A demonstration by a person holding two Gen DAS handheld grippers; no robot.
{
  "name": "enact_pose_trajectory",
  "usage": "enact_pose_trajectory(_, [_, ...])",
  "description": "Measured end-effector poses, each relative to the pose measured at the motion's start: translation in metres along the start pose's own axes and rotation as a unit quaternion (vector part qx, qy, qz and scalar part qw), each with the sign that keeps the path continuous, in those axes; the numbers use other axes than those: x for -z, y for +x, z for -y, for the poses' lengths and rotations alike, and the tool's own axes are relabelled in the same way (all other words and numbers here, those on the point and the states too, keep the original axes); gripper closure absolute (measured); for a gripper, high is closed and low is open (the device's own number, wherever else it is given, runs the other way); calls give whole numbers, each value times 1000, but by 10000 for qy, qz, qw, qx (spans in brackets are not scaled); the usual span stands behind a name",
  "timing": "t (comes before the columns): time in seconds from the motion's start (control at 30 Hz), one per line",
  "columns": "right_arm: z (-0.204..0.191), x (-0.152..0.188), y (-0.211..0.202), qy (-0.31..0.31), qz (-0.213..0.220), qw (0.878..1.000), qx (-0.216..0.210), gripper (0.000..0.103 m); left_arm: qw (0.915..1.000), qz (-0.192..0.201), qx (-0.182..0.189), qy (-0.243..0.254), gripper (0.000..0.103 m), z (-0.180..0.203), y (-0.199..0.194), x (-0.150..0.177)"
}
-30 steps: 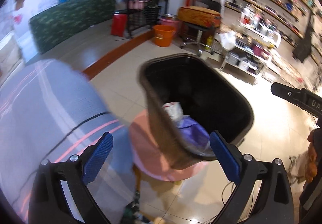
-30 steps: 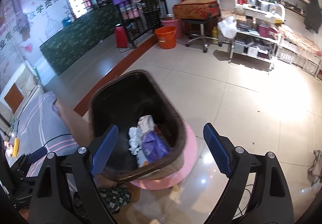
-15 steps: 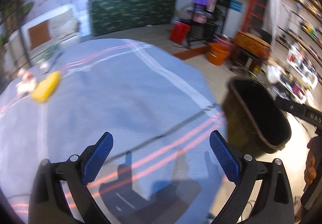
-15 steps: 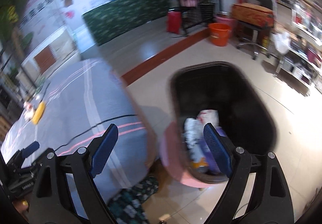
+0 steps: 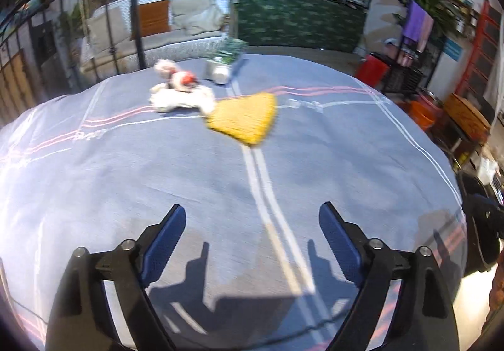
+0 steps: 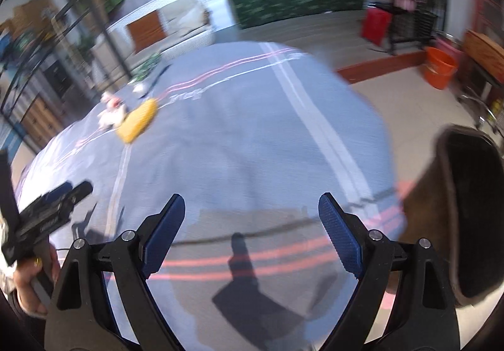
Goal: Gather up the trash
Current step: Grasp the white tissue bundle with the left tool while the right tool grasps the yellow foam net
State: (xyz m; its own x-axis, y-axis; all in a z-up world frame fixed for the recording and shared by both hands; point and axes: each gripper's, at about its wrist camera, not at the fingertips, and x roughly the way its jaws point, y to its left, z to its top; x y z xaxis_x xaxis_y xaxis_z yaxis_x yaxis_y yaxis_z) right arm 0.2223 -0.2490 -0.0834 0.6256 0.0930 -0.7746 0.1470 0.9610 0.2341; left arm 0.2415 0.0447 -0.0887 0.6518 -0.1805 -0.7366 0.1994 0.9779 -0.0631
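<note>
Over the table now, both grippers angled down at the grey striped cloth (image 5: 157,168).

Far left on the cloth sits a white crumpled wad (image 5: 181,97) with a red-and-white scrap on top, blurred in both views. Touching its right end lies the yellow wrapper (image 5: 245,117), flat on the cloth. Behind them, near the far edge, stands a small potted plant (image 5: 225,62). All of it is well ahead of the fingers.

The left gripper (image 5: 252,244) has its jaws wide but closing, with nothing between them, only bare cloth and their own shadow. The right wrist view catches that left gripper (image 6: 47,215) at the left edge, held in a hand (image 6: 30,281).

The right gripper (image 6: 250,240) stands wide apart too, empty, above the pink stripes of the cloth near the table's near edge.

Off to the right, past the table edge, is the dark bin (image 6: 453,218), mouth tilted this way, its inside too dark to read. Farther back on the tiled floor, an orange bucket (image 6: 439,70).
</note>
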Motion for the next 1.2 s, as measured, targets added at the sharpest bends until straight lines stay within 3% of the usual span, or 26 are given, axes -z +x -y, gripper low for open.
enact_pose_trajectory(0.23, [-77,-29,50,-696,-284,9963,-414,17,9993,-19,-324,-206,27,-68,32,-38])
enact_pose_trajectory(0.53, [-152,-84,130,-1079,-630,9890,-788,17,9992,-336,-158,116,29,-103,100,-93])
enact_pose_trajectory(0.63, [-171,-101,159,-1089,-759,9875,-845,19,9984,-286,-173,460,29,-101,120,-109])
enact_pose_trajectory(0.8, [-195,-117,203,-1079,-1024,9852,-849,33,9971,-453,3,608,30,-95,145,-118])
enact_pose_trajectory(0.87, [-198,-116,215,-1095,-1144,9842,-795,51,9970,-499,55,594,43,-93,148,-115])
enact_pose_trajectory(0.9, [-200,-115,221,-1077,-1226,9834,-791,54,9973,-499,72,540,47,-92,148,-114])
enact_pose_trajectory(1.03, [-203,-113,216,-1055,-1081,9845,-891,84,9986,-388,-6,372,62,-93,138,-107])
enact_pose_trajectory(1.2, [-202,-111,192,-1079,-764,9868,-936,87,9995,-283,125,119,66,-92,113,-101])
